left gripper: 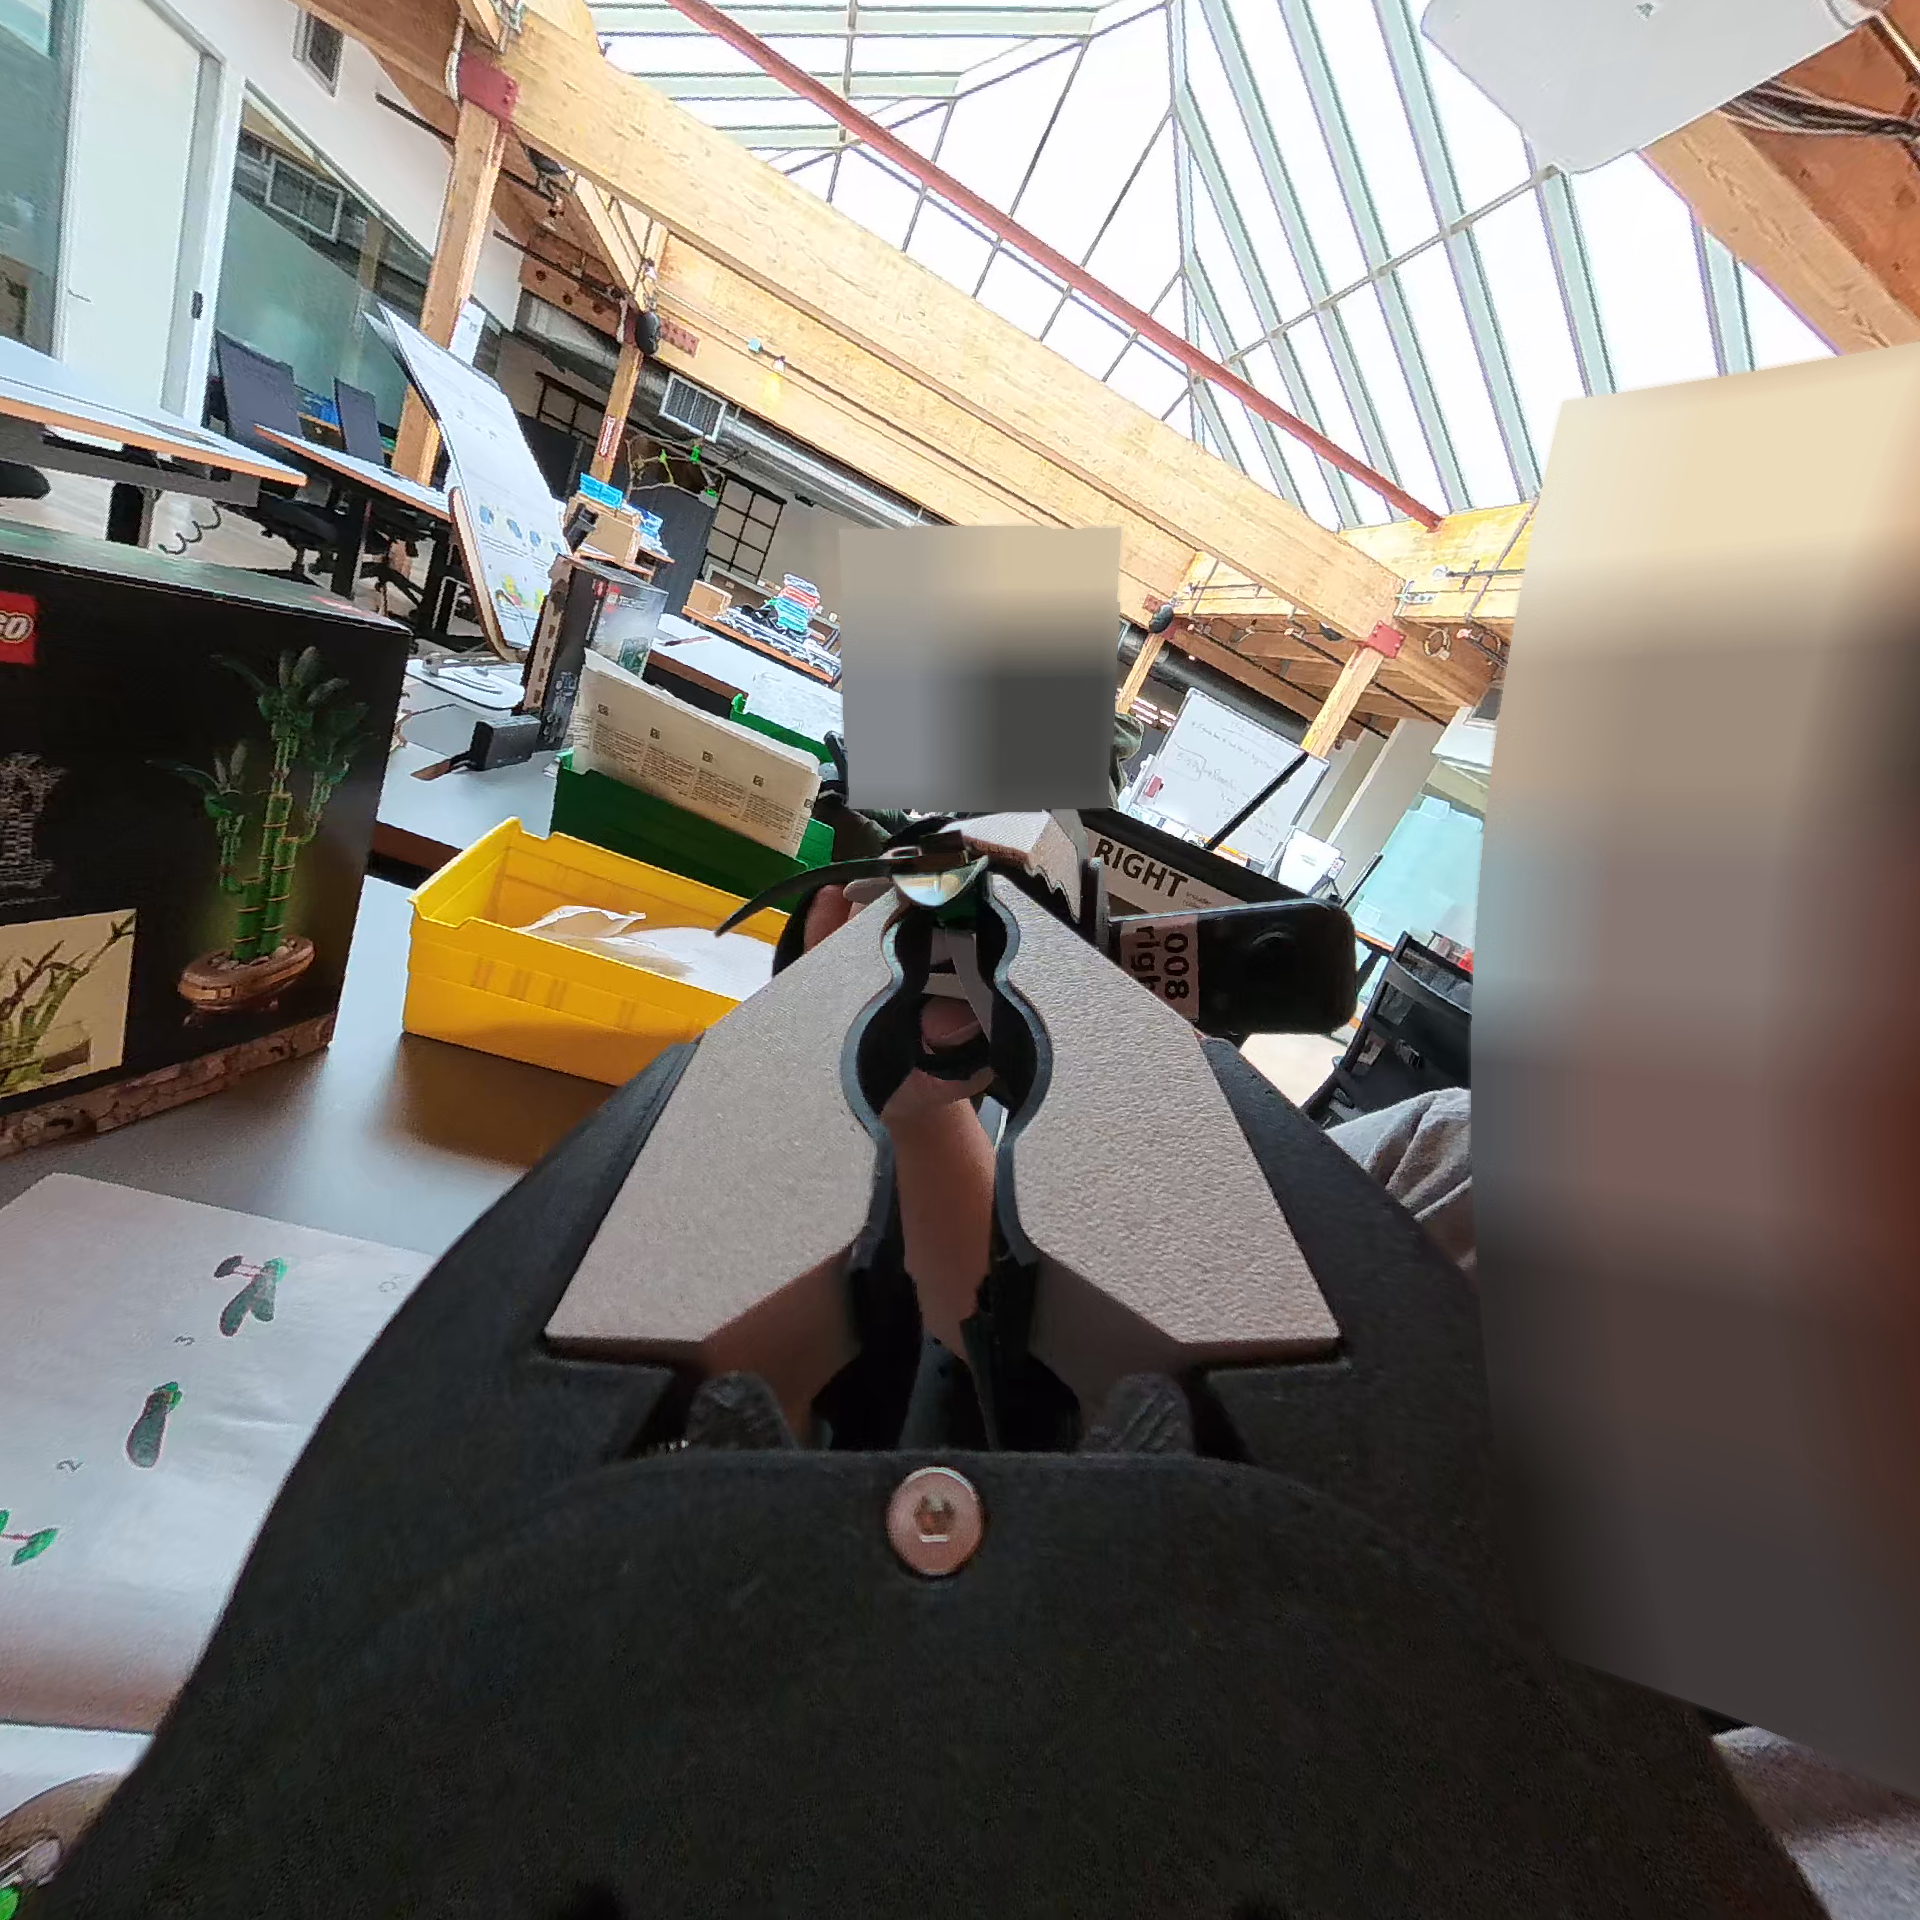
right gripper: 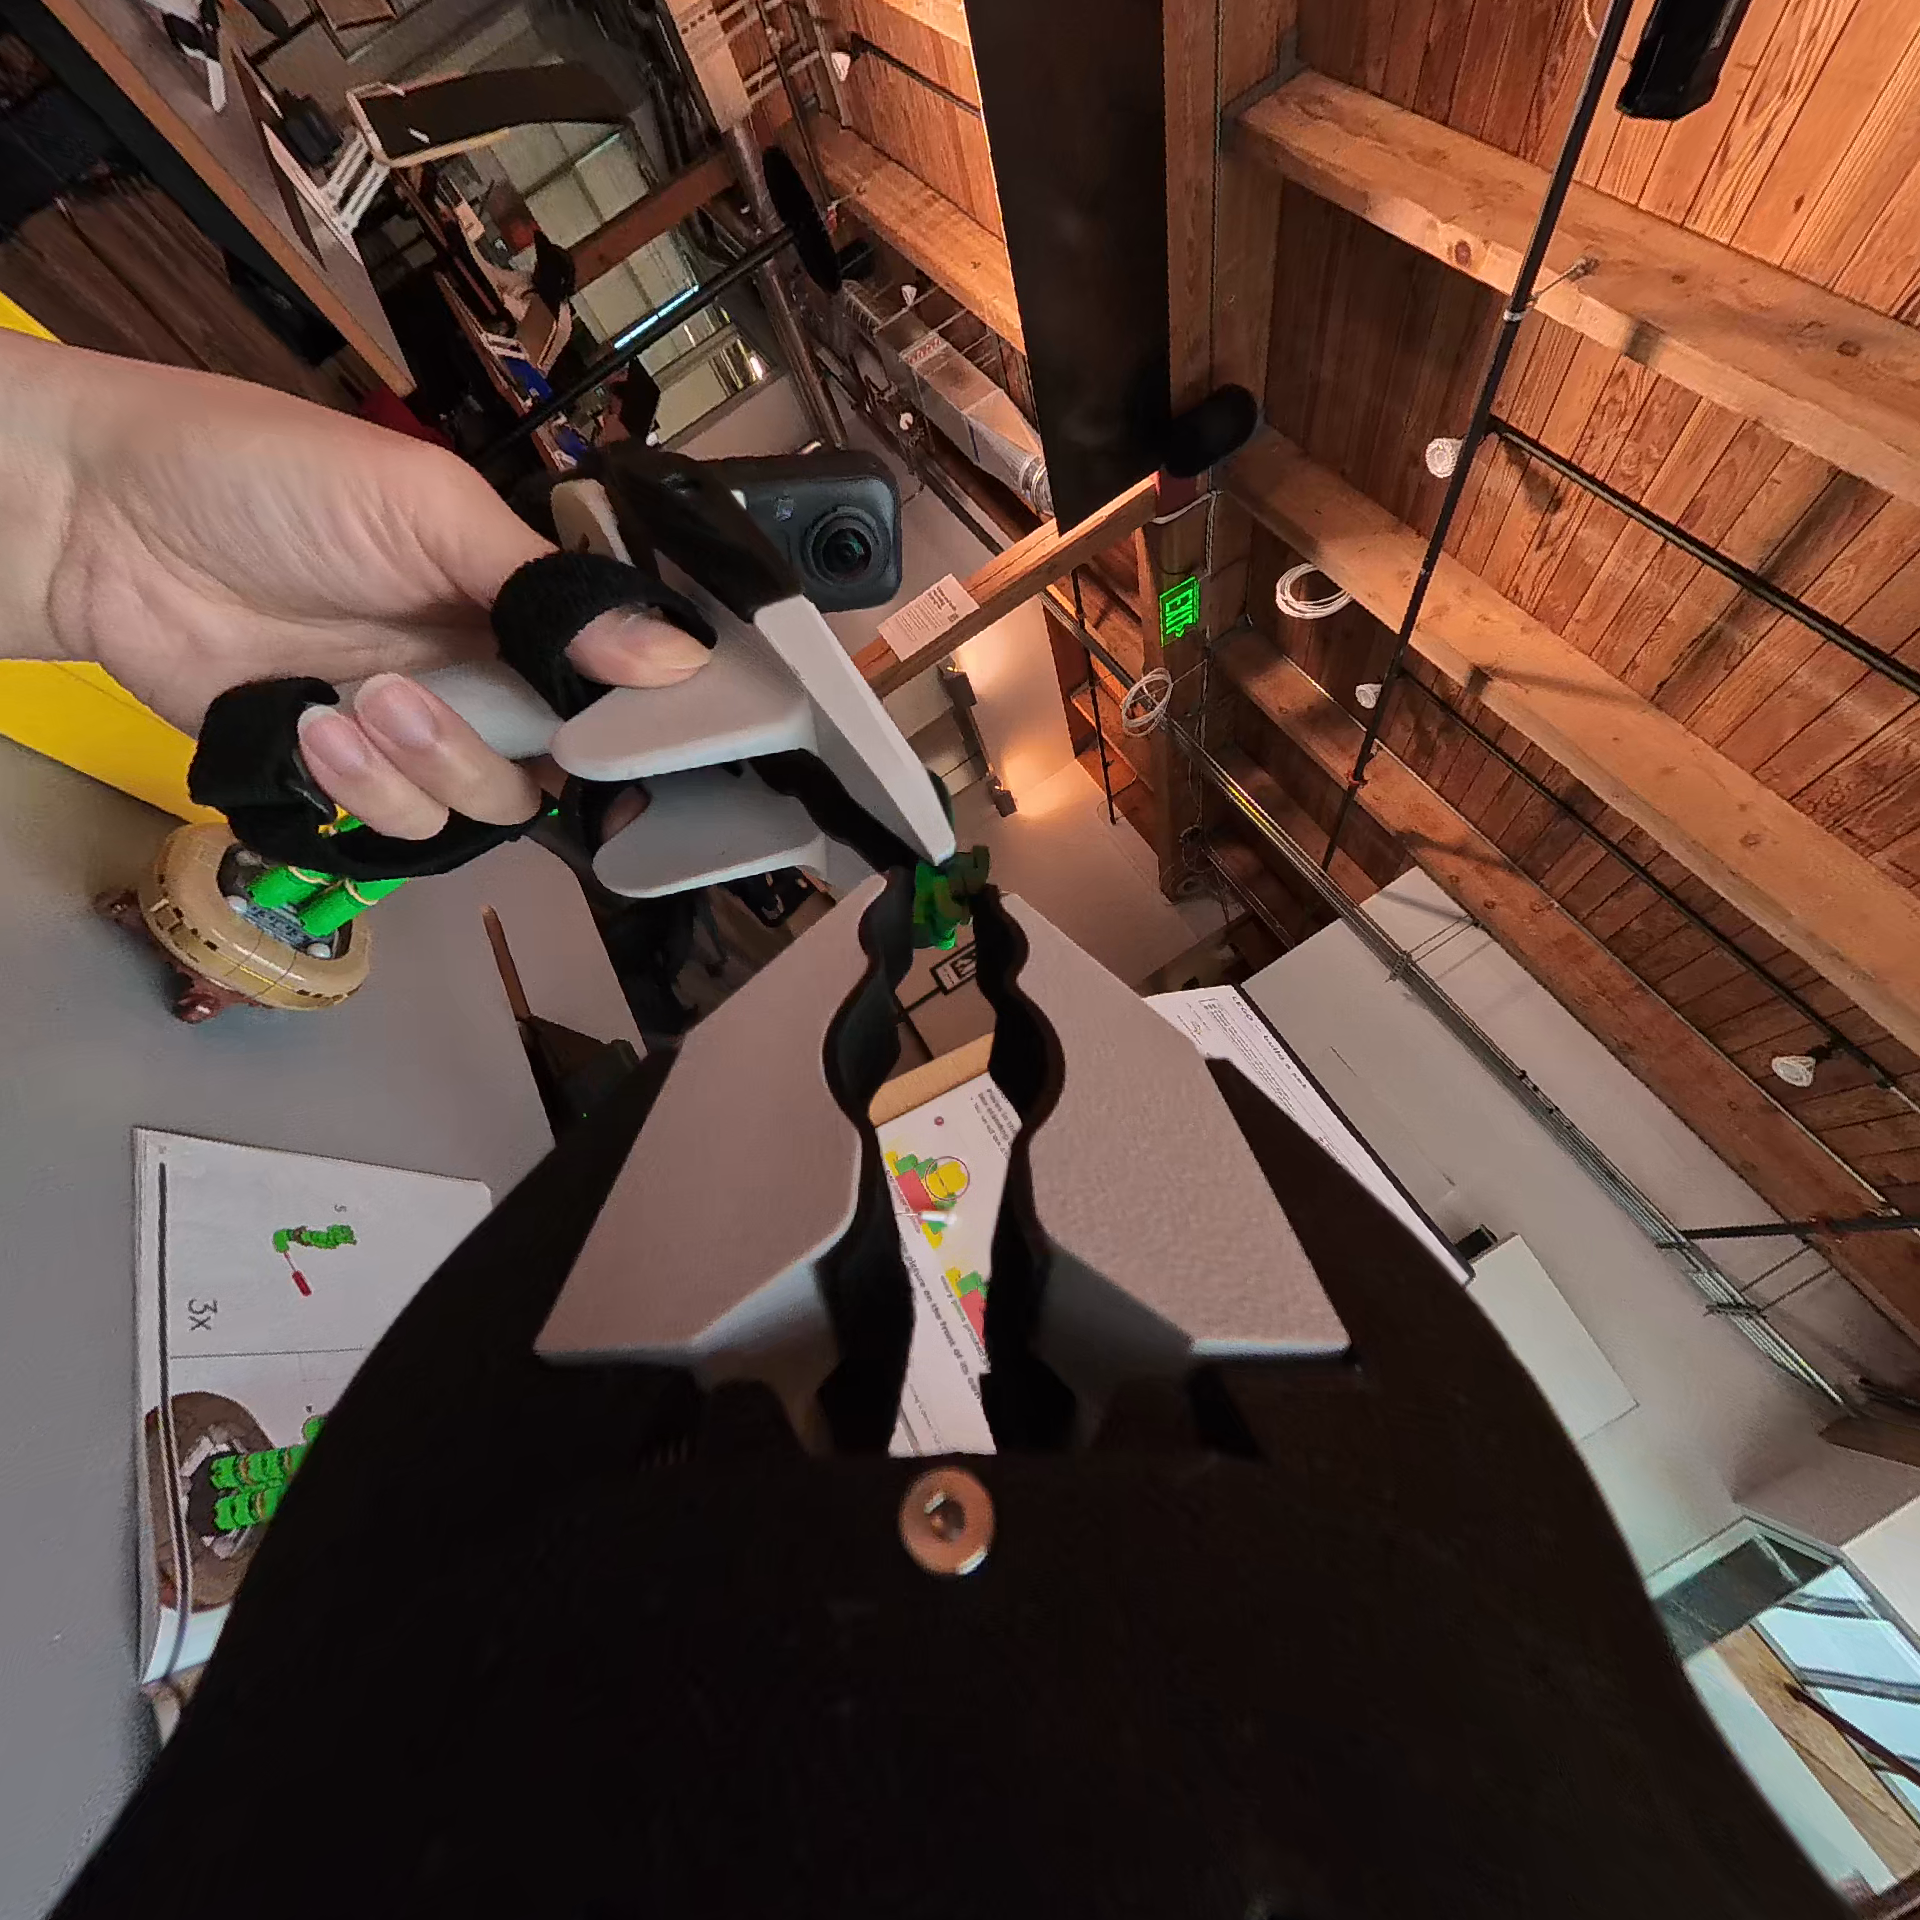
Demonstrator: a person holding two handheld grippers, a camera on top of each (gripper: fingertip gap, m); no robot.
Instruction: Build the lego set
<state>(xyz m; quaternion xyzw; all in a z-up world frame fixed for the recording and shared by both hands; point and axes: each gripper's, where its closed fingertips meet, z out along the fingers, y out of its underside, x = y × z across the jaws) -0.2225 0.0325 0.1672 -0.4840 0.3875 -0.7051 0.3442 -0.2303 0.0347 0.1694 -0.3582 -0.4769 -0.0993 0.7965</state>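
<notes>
Both claws meet mid-air on one small green lego leaf piece (right gripper: pixel 948 902): right gripper (right gripper: pixel 940 906) narrow, pinching it at its tips, left gripper (left gripper: pixel 940 896) tips closed on it; one printed black set box (left gripper: pixel 177 831) left of it, one yellow plastic bin (left gripper: pixel 551 956) beyond-left.

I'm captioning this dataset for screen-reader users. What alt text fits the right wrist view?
The right gripper pinches a small green lego piece at its fingertips, meeting the left gripper held in a hand. Below lie a grey table with a round tan base sprouting green stalks and an open instruction booklet.
</notes>
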